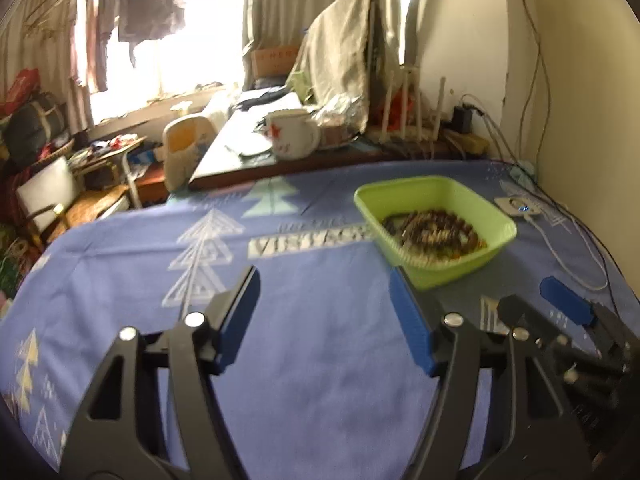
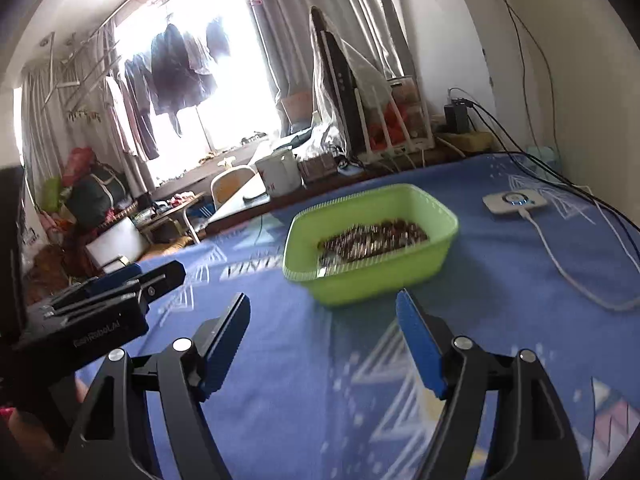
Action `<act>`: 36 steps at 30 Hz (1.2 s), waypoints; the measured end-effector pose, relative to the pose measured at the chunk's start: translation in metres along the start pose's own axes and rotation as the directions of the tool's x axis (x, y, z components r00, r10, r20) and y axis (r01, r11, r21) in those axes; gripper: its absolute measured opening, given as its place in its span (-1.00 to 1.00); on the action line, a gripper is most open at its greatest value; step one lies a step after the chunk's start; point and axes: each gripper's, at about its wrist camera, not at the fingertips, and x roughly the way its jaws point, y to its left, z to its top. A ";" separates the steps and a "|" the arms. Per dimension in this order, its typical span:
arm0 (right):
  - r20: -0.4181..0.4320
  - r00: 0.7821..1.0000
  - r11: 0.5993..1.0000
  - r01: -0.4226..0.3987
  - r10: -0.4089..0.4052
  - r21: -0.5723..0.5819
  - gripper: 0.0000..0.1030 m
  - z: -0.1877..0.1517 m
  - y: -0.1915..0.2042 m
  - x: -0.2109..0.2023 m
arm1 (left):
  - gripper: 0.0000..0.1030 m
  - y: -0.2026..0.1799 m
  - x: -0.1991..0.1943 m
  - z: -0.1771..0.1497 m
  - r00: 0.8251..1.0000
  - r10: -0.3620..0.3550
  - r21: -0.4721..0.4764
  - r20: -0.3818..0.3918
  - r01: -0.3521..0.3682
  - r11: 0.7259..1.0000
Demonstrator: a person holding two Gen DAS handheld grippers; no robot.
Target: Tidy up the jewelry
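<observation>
Both claws stand released with nothing between their blue pads: the left claw [image 1: 324, 280] hangs over bare blue cloth, and the right claw [image 2: 324, 304] does the same, its tips just short of the green basket [image 2: 440, 248]. The jewelry [image 2: 372, 240] lies inside that basket as a dark, beaded heap, and it is the hardest thing here to read. Both views are smeared by motion blur, so single pieces cannot be told apart; from the left wrist it looks like coiled strings of brown beads [image 1: 434, 228] with a few orange and green flecks at the near side, and the basket's near wall [image 1: 452, 276] hides the bottom edge of the heap. The basket sits on the worktop's blue cloth [image 1: 320, 360], which is printed with pale tree shapes and a white word whose end is covered by the basket and whose letters are too blurred to spell. In the left wrist view the right claw shows only in part at the right edge, one blue pad [image 1: 564, 304] clear and the rest cut off by the frame. In the right wrist view the left claw's body [image 2: 100, 312] enters from the left, its fingers mostly hidden behind its own housing. Beyond the basket a small white device [image 2: 514, 202] lies on the cloth with a white cable [image 2: 568, 272] running from it. The window behind is blown out to white, and the hanging clothes [image 2: 176, 76] show only as dark shapes.
</observation>
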 end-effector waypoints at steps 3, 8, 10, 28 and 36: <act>-0.017 1.000 1.000 0.016 -0.016 -0.023 -0.19 -0.014 0.011 -0.003 | 0.45 0.005 -0.009 -0.013 0.999 0.043 -0.028 0.000 -0.043 0.999; -0.002 0.999 0.998 0.044 -0.044 -0.045 -0.19 -0.021 0.020 -0.011 | 0.74 0.013 -0.016 -0.025 0.994 0.105 -0.046 0.011 -0.105 0.993; 0.007 0.998 0.997 0.055 -0.055 -0.057 -0.19 -0.023 0.023 -0.014 | 0.75 0.015 -0.018 -0.028 0.994 0.110 -0.048 0.019 -0.109 0.993; 0.104 0.982 0.985 0.165 -0.159 -0.056 -0.19 -0.023 0.017 -0.027 | 0.88 0.013 -0.015 -0.042 0.996 0.066 -0.018 0.057 -0.065 0.998; 0.108 0.982 0.984 0.162 -0.154 -0.072 -0.19 -0.023 0.019 -0.026 | 0.88 0.013 -0.011 -0.047 0.998 0.058 -0.009 0.040 -0.057 0.998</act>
